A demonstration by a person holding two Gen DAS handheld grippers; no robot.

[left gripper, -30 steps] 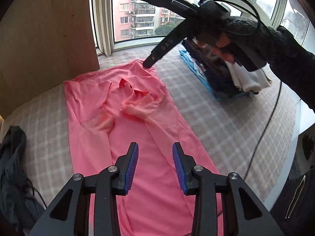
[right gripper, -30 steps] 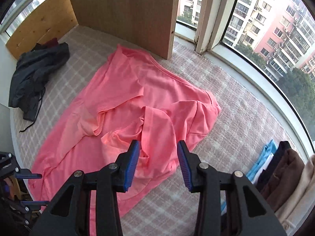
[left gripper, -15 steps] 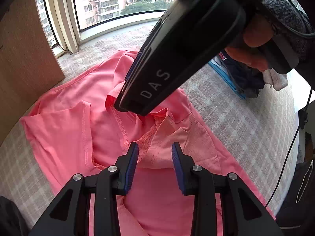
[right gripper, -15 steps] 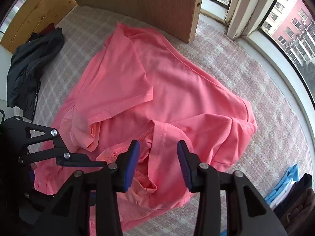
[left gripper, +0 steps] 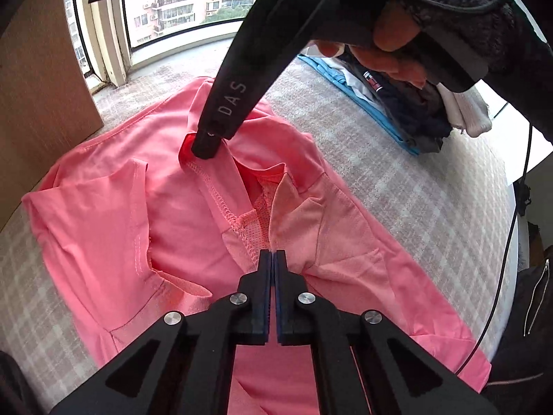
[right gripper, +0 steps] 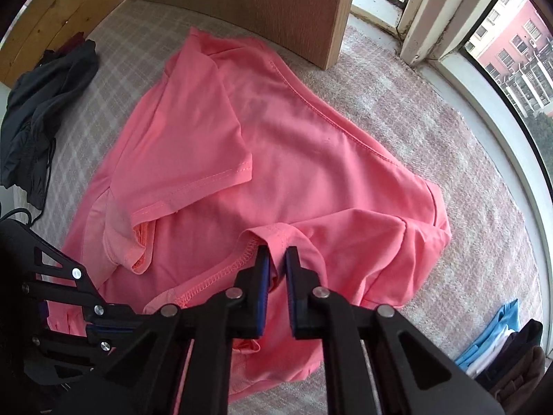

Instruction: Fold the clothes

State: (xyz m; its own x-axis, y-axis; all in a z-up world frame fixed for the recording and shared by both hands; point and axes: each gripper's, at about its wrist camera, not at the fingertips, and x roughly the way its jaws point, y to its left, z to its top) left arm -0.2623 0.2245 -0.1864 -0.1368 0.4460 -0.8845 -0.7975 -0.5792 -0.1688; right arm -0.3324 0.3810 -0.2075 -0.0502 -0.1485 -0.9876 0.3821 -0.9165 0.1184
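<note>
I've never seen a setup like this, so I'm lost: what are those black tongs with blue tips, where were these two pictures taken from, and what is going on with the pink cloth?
There is no robot here. A person holds a hand tool in each hand, each ending in a two-finger gripper with blue pads, and a small camera on each tool looks along its fingers.

One picture looks out from the left gripper, the other from the right gripper. Each view also catches the other tool; in the left one you see the person's hand holding it.

A pink T-shirt lies crumpled on a checked mat. Both grippers have just been closing and each pinches the shirt's fabric near the neckline. Nearby are a dark garment and a stack of folded clothes.
</note>
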